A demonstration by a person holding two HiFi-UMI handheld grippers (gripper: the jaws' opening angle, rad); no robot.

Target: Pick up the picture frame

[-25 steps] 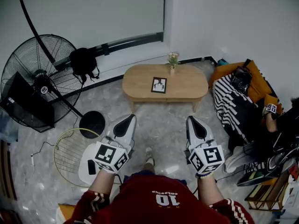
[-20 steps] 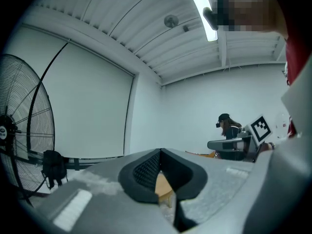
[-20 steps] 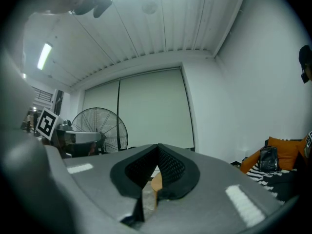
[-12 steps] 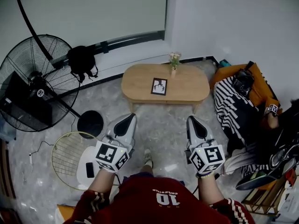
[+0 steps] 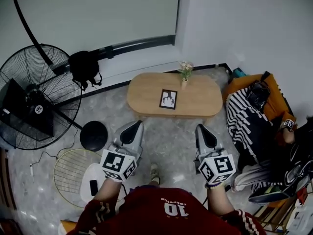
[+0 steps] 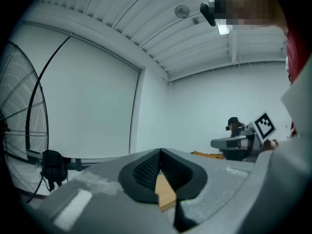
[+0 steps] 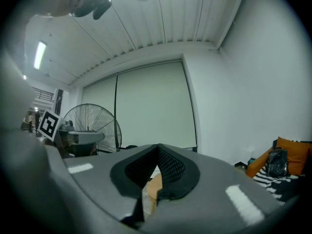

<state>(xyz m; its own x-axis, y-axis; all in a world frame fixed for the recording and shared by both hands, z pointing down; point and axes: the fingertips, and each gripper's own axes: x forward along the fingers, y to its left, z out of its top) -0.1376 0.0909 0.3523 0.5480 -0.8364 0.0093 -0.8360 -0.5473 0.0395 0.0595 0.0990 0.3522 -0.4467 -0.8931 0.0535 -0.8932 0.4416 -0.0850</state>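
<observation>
Picture frame (image 5: 167,99) lies flat on the table (image 5: 144,89), well beyond left gripper (image 5: 133,127) and right gripper (image 5: 201,129), both pressed together and empty, so I'd spread one pair before reaching.

One picture frame (image 5: 168,99), one table (image 5: 145,95), one fan (image 5: 35,98), one vase (image 5: 184,81).

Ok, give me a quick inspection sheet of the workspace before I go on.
Surface: oval wooden table, mostly bare.
Job's things: picture frame near the table's middle, apparently flat, untouched.
Clutter: small flower vase at the table's far edge.
Grippers: left hand-held gripper and right hand-held gripper both shut, empty, short of the table.
Cables: thin cable on the floor beside the standing fan.
Surroundings: loose fan grille on the floor, black bag by the wall, seated person at right.
</observation>
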